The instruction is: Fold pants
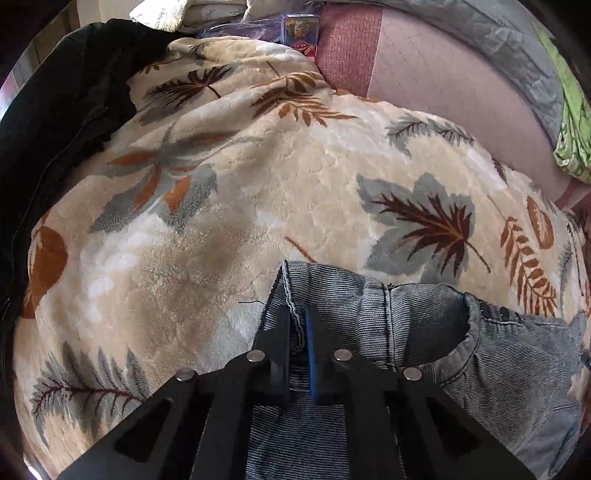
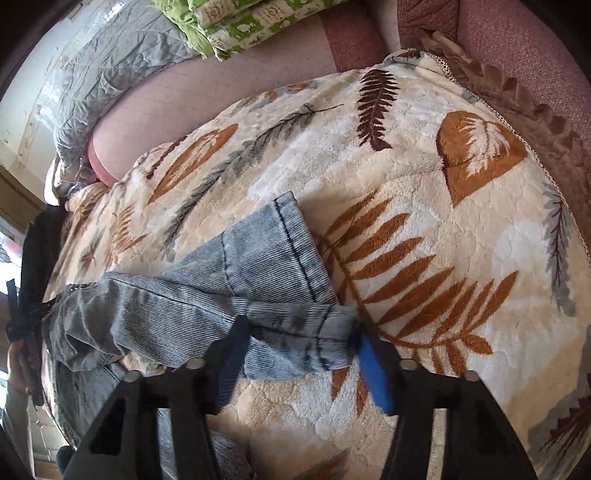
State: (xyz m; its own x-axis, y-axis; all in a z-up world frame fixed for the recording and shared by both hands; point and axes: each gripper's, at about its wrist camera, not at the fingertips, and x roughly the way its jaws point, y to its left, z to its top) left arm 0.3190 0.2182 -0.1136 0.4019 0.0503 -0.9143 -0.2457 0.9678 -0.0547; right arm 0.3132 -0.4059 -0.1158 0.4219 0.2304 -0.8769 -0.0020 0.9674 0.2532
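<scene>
Left gripper (image 1: pixel 297 317) has its jaws drawn together on a hemmed edge of the pants (image 1: pixel 369 317), the cloth pinched between a black finger and a blue-padded one. Right gripper (image 2: pixel 299 332) straddles a bunched, rolled band of the pants (image 2: pixel 258 288), its jaws partly apart with a pad at each end; whether they press the denim is hard to make out, since the left finger is blurred.

Both views cut the pants off at their lower rims, at about 6 o'clock, so the garment's full shape is hidden. It is pale blue, finely ribbed denim with dark stitched seams, lying crumpled on a blanket (image 1: pixel 258 192) of plush cream fleece printed with rust, grey and dark brown leaves.

At 10 o'clock in the left view lies a dark zippered garment (image 1: pixel 55 140). At 12 o'clock in the right view sits folded green-patterned bedding (image 2: pixel 240 26), only partly in frame.
</scene>
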